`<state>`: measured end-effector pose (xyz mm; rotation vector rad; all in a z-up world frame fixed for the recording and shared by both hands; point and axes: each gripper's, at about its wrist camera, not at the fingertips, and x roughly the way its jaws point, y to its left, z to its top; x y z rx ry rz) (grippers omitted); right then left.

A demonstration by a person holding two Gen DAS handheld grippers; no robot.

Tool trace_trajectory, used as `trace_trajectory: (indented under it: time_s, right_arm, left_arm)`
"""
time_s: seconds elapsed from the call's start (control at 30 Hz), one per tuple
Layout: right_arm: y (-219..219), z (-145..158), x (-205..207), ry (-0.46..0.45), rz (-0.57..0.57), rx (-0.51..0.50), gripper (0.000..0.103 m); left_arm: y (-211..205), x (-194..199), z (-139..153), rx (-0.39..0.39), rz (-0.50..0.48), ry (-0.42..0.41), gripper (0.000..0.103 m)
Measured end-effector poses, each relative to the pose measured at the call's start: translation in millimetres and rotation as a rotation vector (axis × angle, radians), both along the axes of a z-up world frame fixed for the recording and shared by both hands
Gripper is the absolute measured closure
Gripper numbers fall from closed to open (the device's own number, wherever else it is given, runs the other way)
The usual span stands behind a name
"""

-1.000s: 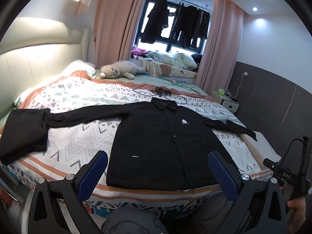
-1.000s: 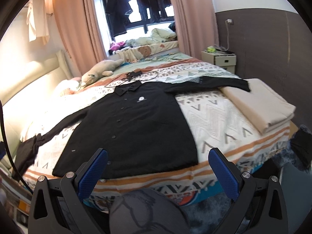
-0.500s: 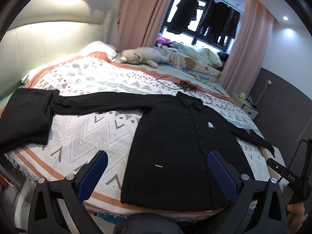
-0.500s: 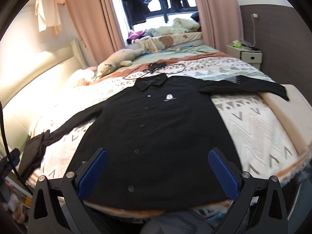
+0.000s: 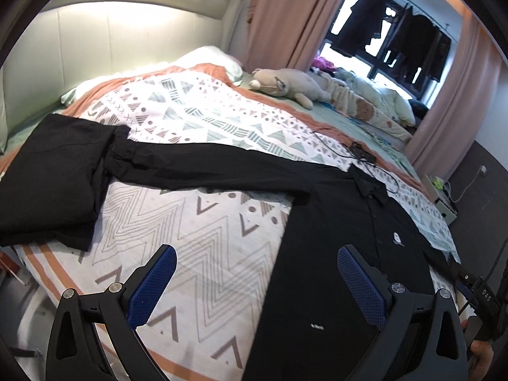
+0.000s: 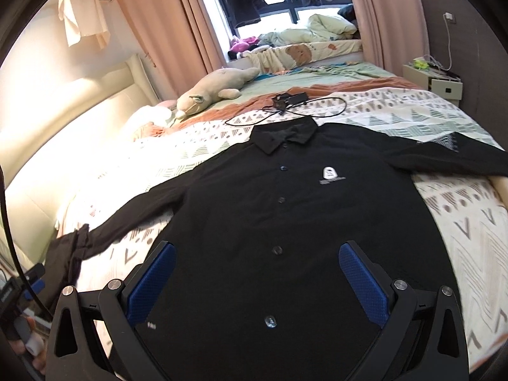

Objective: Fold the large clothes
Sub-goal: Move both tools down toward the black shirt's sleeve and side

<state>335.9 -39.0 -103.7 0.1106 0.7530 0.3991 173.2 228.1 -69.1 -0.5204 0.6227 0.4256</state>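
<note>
- Left wrist view: your left gripper (image 5: 254, 273) hangs over the near edge of the bed (image 5: 203, 222), its blue pads (image 5: 152, 282) wide apart with nothing between them.
- Under that gap you see the patterned cover on one side and the shirt (image 5: 333, 254) on the other; the shirt's side edge runs up between the two fingers.
- That black shirt lies flat, front up and buttoned, collar pointing to the far side of the bed.
- Its sleeve (image 5: 203, 171) stretches straight out across the cover, and the cuff end meets a folded black garment (image 5: 54, 184) at the bed's corner; whether they overlap you cannot tell.
- At this view's right edge, the other gripper's body and part of your hand (image 5: 479, 349) show.
- Right wrist view: your right gripper (image 6: 257, 279) hovers above the shirt's (image 6: 270, 216) lower front, jaws spread and empty, the button row running up between them.
- A white logo (image 6: 330, 174) sits on the chest, and the other sleeve (image 6: 444, 155) reaches out toward the bed's right side.
- Beyond the collar a black cable (image 6: 295, 108) with a small box lies on the cover, just beside the collar.
- Farther back a plush toy (image 6: 212, 92) rests near the headboard.
</note>
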Motion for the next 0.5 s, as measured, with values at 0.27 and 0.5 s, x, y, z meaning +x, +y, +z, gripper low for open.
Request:
trace_trajectory:
  time_s: [0.27,0.5]
  right_arm:
    - [40.4,-12.5,56.1,0.039,-0.01,0.011,0.0]
    - [85.5,-18.0,95.8,0.081,0.013,0.017,0.005]
  left_arm:
    - [71.1,12.3,-12.1,-0.081,0.136,0.033,0.01]
    - [137.8,12.2,-15.3,-0.143,0.255,0.042,0.02]
